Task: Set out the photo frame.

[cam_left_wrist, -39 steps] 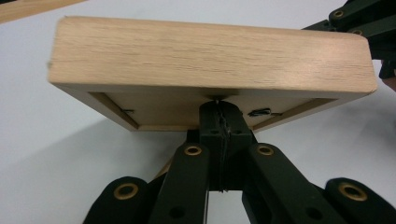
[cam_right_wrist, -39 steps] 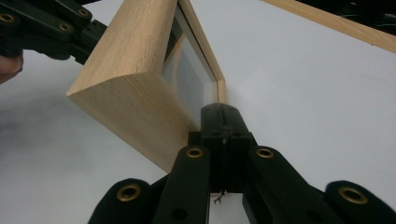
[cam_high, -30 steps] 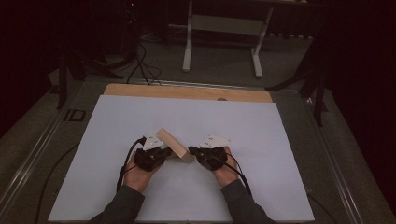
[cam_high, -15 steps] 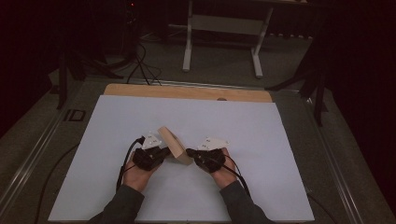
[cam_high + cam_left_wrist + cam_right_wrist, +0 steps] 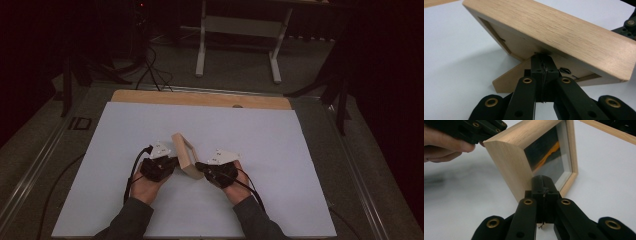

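A light wooden picture frame (image 5: 186, 155) stands tilted on the white board (image 5: 260, 145), propped on its back leg (image 5: 510, 78). My left gripper (image 5: 172, 163) is shut with nothing between its jaws, and its tip (image 5: 541, 56) presses against the frame's back (image 5: 564, 30). My right gripper (image 5: 200, 166) is also shut and holds nothing. Its tip (image 5: 543, 180) touches the frame's near side edge (image 5: 511, 170), beside the glass (image 5: 549, 157). The left gripper (image 5: 481, 127) and a hand (image 5: 444, 145) show behind the frame.
The board lies on a wooden tabletop whose far strip (image 5: 200, 98) is bare. Beyond it on the dark floor are a white metal stand (image 5: 235, 25) and cables (image 5: 150, 65). Open board surface lies on all sides of the frame.
My right gripper has edged slightly left toward the frame. The frame and the left gripper have hardly moved.
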Motion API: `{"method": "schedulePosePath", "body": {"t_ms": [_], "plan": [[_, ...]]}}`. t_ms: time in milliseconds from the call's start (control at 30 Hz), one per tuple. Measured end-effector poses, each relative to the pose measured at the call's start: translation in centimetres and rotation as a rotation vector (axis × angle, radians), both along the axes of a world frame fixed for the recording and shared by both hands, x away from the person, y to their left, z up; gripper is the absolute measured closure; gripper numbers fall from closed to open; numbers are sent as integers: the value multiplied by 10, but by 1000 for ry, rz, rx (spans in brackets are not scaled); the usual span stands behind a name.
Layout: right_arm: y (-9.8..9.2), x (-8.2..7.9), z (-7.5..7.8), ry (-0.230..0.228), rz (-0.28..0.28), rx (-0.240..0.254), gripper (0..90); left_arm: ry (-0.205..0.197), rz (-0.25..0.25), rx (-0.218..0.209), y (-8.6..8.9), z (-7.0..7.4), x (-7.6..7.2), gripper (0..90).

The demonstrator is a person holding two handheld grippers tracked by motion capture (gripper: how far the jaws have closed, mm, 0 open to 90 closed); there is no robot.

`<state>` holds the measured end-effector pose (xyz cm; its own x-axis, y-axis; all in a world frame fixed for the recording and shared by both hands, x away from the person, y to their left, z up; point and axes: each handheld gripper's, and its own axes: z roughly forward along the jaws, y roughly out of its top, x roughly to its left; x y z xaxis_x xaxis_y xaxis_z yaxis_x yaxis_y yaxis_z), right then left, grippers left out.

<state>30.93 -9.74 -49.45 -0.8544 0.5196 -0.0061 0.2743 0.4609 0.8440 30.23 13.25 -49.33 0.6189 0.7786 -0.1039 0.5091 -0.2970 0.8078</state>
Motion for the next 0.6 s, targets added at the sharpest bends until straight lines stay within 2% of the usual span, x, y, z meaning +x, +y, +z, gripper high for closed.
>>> {"method": "schedulePosePath", "body": {"t_ms": [600], "plan": [[15, -11, -2, -15, 33, -3, 896, 13, 21, -17, 6, -2, 3, 887]]}}
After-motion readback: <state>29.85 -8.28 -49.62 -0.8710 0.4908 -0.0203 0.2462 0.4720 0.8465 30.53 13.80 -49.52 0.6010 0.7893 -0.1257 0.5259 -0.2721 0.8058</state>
